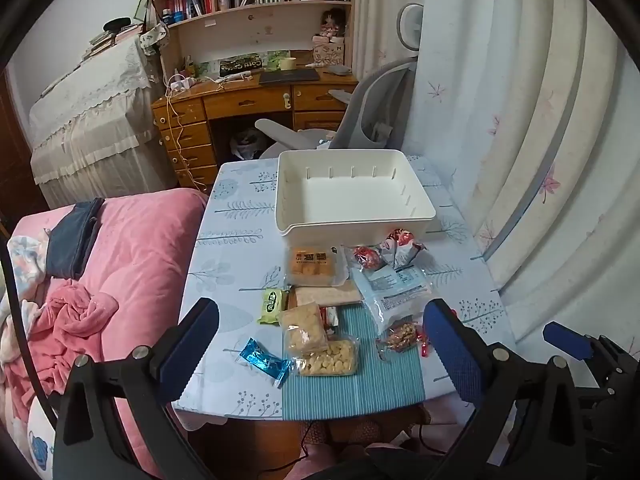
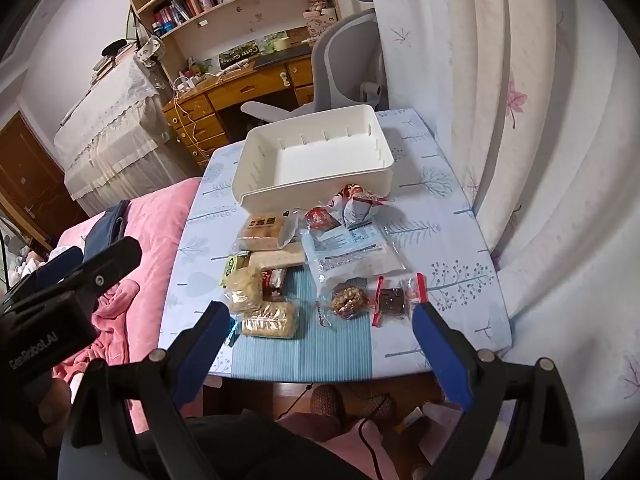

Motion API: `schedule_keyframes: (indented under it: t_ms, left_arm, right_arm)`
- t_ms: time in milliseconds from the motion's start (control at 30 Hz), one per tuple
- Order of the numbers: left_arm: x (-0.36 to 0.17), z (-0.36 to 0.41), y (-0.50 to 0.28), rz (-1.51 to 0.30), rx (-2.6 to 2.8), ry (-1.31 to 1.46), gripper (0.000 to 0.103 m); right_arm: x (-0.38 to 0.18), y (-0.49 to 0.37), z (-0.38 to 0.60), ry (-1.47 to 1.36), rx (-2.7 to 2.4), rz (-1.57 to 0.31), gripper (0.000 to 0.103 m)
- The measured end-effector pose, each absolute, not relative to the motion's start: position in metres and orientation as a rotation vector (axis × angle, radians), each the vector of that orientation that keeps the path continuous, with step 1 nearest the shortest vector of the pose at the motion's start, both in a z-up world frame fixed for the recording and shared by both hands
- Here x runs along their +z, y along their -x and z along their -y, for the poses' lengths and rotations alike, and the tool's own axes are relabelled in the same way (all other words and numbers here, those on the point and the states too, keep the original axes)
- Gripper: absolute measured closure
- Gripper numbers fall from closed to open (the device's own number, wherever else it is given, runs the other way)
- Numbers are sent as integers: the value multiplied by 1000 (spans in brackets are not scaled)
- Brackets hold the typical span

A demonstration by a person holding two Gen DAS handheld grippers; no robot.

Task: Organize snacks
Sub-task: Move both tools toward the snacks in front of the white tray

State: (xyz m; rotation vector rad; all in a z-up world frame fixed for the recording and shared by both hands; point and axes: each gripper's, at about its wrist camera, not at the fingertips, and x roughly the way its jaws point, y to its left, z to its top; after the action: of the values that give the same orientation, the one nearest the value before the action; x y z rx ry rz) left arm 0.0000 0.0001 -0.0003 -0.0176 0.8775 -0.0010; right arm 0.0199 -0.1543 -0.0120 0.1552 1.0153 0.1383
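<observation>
White plastic bin (image 1: 354,216) sits empty behind the snack pile (image 1: 320,332) on the bench (image 1: 232,248), so I hover both claws, left claw (image 1: 320,344) and right claw (image 2: 320,332), spread wide, gripping nothing, picking a first packet.

Snack packets (image 1: 320,320) are crowding the tabletop (image 1: 232,248) centre, touching and overlapping. White bin (image 1: 352,192) is sitting just behind them, its top open to reach. Bare tabletop strips are running left and right of the pile. Curtain (image 1: 520,160) is closing in the right side.
</observation>
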Motion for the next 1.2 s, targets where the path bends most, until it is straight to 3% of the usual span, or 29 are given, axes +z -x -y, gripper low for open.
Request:
schedule_keyframes:
  t_ms: [1200]
  left_arm:
    - [-11, -3, -22, -907, -24, 23, 1]
  right_arm:
    - [-25, -34, 154, -199, 126, -1081, 9]
